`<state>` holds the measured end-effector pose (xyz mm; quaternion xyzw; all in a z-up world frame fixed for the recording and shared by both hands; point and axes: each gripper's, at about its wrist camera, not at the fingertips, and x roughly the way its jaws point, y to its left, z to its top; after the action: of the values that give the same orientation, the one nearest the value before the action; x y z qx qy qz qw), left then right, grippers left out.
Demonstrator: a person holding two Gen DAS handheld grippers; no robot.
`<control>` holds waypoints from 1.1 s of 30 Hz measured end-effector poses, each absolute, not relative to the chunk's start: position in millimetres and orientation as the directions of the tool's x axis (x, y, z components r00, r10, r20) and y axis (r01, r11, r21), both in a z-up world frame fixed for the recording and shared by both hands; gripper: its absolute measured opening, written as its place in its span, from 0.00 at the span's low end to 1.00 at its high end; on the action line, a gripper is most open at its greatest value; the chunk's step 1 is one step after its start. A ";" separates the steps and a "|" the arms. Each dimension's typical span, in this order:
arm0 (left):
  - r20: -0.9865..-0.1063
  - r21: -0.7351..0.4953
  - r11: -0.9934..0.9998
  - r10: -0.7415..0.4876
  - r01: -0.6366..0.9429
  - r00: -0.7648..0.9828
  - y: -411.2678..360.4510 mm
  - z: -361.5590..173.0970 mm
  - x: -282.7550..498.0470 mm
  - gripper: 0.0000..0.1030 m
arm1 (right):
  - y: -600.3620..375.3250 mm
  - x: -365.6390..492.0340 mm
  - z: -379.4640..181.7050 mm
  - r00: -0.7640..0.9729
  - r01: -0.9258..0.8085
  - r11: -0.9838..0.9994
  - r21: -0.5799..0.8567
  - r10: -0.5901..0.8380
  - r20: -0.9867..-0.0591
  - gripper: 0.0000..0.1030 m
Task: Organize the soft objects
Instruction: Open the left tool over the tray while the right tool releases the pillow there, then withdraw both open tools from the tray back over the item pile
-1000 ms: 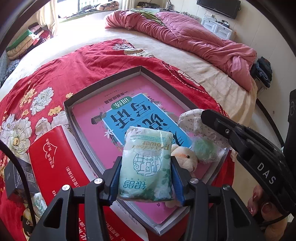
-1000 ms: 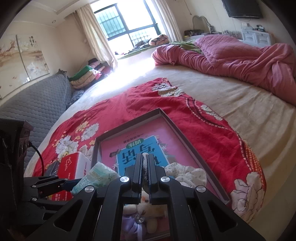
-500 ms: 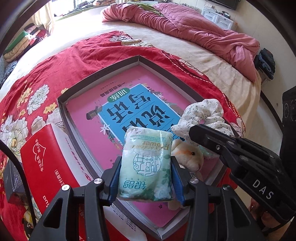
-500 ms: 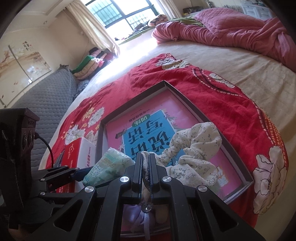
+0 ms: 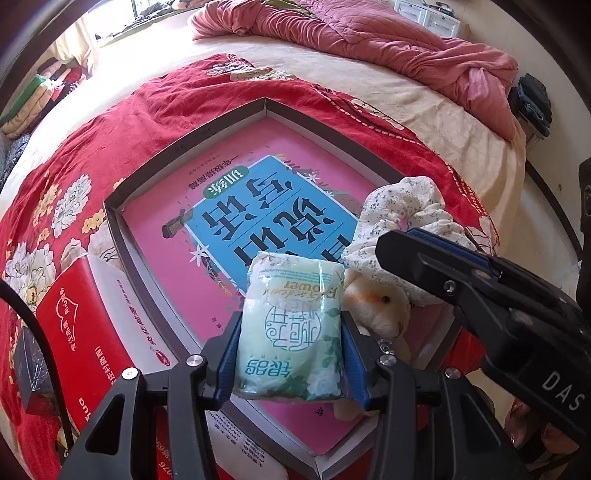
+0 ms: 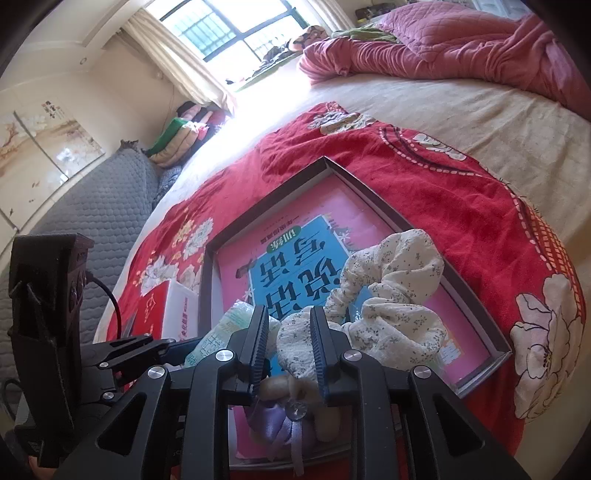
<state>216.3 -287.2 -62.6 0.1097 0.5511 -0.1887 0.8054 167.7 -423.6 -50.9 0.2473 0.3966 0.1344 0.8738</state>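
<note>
Both views are bright with daylight. In the right wrist view, sun pours through a barred window (image 6: 236, 29) at the top, washing the near stretch of the bed (image 6: 461, 110) into white glare, with detail lost there. Colours elsewhere look vivid and evenly lit. Shadows are soft and short, lying under the black frame of each hand-held gripper. Fisheye distortion bends straight lines into curves, and dark rounded corners ring each picture. The left wrist view is sharp at centre; printed text on the green tissue packet (image 5: 291, 328) reads clearly, softening slightly towards the edges.
</note>
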 end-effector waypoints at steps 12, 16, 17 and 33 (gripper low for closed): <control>-0.945 0.024 0.898 -0.123 0.439 0.304 -294.9 -68.8 219.0 0.49 | -430.2 162.1 -35.9 0.691 -0.014 0.904 0.427 0.318 -0.650 0.37; -0.946 0.032 0.899 -0.114 0.436 0.304 -295.3 -69.7 219.7 0.50 | -432.2 160.8 -34.7 0.700 -0.009 0.909 0.416 0.303 -0.646 0.45; -0.946 0.036 0.899 -0.111 0.437 0.305 -295.7 -69.7 219.5 0.50 | -433.0 160.8 -35.0 0.702 -0.004 0.910 0.415 0.298 -0.647 0.47; -0.930 0.031 0.899 -0.134 0.437 0.341 -292.7 -55.7 213.2 0.61 | -430.7 156.0 -26.2 0.721 -0.006 0.931 0.364 0.256 -0.643 0.56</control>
<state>213.2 -292.7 -55.7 0.1386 0.5462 -0.1768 0.8070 156.0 -430.7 -26.2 0.1707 0.3663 0.0720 0.9119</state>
